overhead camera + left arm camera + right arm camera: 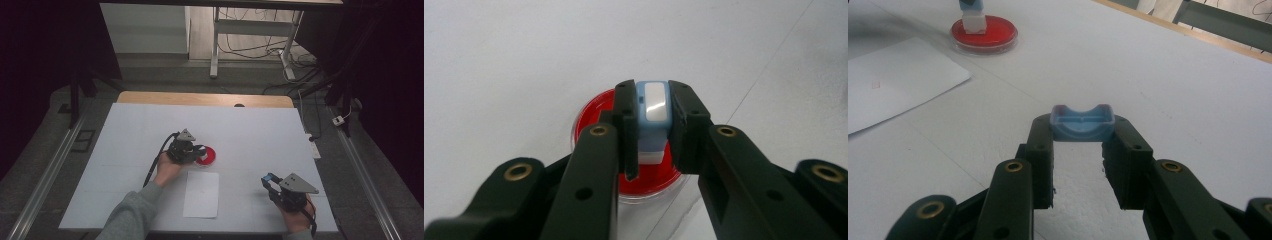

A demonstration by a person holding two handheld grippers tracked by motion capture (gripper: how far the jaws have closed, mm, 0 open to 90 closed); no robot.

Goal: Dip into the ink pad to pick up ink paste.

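A round red ink pad (210,157) in a clear dish lies near the table's middle. My left gripper (200,151) is shut on a small blue-and-white stamp (652,107), held upright with its white base on the red pad (591,112). The right gripper view also shows the stamp (973,17) standing on the pad (993,35). My right gripper (268,180), near the front right of the table, is shut on a blue cap (1081,125) with a curved top edge, which spans the gap between its fingertips.
A white sheet of paper (201,194) lies flat just in front of the ink pad, between the two hands. The white table top (260,130) ends in a wooden strip at the back. Desk legs and cables stand on the floor beyond.
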